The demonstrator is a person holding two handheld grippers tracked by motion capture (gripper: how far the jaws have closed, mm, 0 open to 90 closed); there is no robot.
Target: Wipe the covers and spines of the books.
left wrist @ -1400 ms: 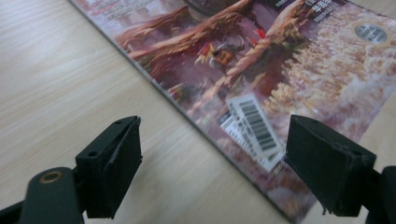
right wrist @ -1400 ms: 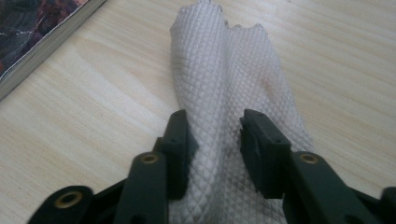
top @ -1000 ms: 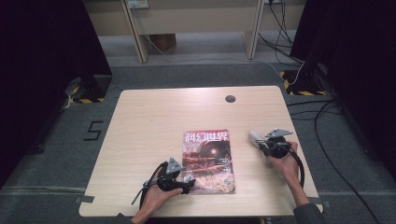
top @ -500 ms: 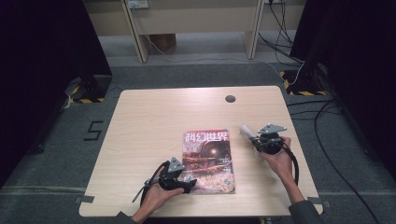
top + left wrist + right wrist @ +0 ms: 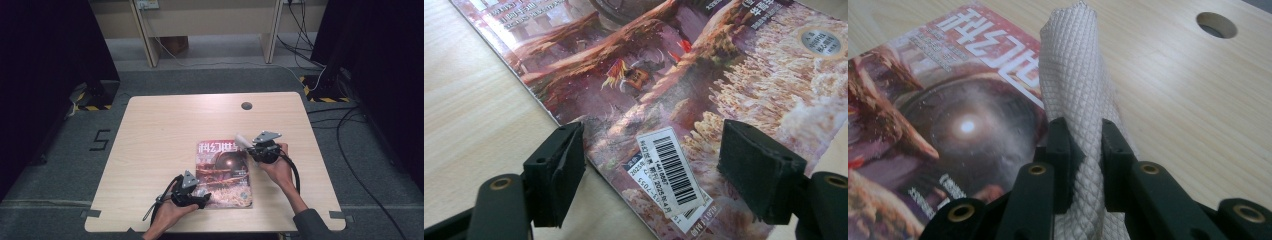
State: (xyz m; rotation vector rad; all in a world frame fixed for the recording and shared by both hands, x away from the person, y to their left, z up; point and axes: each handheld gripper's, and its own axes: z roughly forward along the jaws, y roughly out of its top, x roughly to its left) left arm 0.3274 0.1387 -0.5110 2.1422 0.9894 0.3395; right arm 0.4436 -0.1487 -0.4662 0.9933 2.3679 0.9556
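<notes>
Pale wooden rectangular surface (image 5: 165,150): a round cable hole (image 5: 246,105) sits at about 1 o'clock from its centre.

Glossy paper magazine with a reddish illustrated cover (image 5: 222,175): lies flat on the surface at about 5 o'clock from centre, closed, its title toward the far edge. A white barcode sticker (image 5: 669,170) sits at its near-left corner. No containers stand on the surface.

Left hand-held gripper (image 5: 202,199): at 7 o'clock on the magazine, at its near-left corner. In the left gripper view (image 5: 651,165) the jaws stand spread to either side of that corner and have just been closing; the pads do not press on the cover.

Right hand-held gripper (image 5: 247,145): at 2 o'clock on the magazine, over its far-right corner. Its jaws (image 5: 1083,150) are pinching a rolled white cloth with a diamond weave (image 5: 1075,80), which sticks out beyond the jaw tips above the title.
</notes>
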